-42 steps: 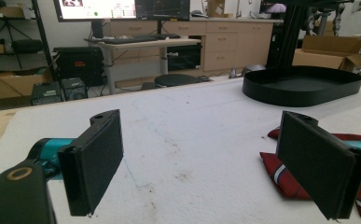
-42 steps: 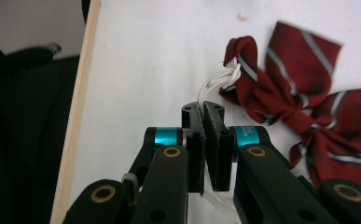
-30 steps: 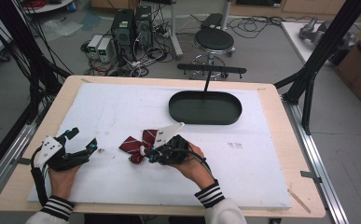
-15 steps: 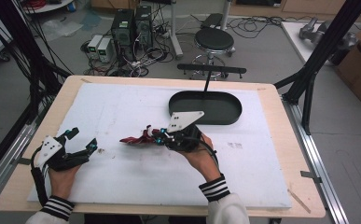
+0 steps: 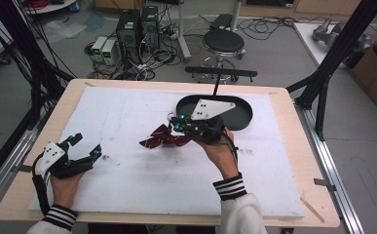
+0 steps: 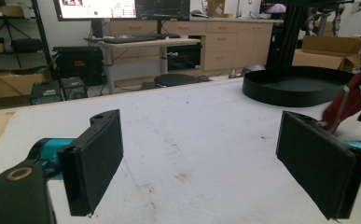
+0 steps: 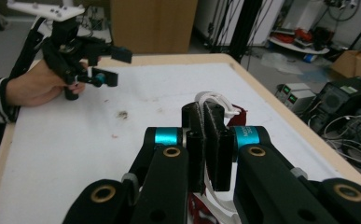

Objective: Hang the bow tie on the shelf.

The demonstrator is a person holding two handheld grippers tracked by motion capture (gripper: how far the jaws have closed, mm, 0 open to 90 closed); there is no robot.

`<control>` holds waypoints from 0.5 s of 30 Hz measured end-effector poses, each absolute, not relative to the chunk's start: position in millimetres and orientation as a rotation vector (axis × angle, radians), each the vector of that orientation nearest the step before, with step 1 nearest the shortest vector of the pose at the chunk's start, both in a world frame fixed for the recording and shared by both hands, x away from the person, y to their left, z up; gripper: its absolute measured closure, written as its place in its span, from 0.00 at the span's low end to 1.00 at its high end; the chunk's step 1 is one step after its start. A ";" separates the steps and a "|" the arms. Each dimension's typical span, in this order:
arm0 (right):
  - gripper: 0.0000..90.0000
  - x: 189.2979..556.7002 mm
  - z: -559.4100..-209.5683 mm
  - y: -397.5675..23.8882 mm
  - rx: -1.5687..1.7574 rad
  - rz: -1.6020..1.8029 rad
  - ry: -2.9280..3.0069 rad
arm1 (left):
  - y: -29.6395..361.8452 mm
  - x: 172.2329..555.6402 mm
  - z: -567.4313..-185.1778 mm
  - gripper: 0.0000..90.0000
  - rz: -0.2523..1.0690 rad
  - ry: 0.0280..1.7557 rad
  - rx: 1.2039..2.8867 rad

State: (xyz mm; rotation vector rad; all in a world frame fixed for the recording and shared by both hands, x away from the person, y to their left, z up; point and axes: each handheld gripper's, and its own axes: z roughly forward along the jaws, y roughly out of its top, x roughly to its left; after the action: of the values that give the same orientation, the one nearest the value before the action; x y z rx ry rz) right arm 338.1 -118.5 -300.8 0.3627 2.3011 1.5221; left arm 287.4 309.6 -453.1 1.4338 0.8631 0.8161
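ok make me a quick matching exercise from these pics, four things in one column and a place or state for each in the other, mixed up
Things:
1. left gripper
2. right gripper
3. black oval tray
4. dark red bag

Places or states:
A. hanging by its white handle, bottom near the white mat
B. jaws wide apart, nothing between them
C. at the far side of the mat, nothing in it
D. jaws clamped on a white handle

Pairs: 1-B, 2-D, 3-C, 4-A
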 end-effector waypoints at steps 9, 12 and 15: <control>0.97 354.4 -282.9 -141.1 0.444 1.522 2.213 | 309.5 287.4 -453.1 0.17 0.815 0.863 1.434; 0.97 360.3 -277.0 -146.5 0.465 1.518 2.193 | 309.4 287.3 -453.1 0.17 0.816 0.863 1.435; 0.97 365.3 -271.4 -150.9 0.483 1.502 2.173 | 309.5 287.4 -453.1 0.17 0.815 0.863 1.435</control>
State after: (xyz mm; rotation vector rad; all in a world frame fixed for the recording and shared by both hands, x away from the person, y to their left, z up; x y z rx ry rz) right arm 365.3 -150.9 -271.4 0.4830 2.1727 1.5024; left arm 287.4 309.5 -453.1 1.4346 0.8629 0.8153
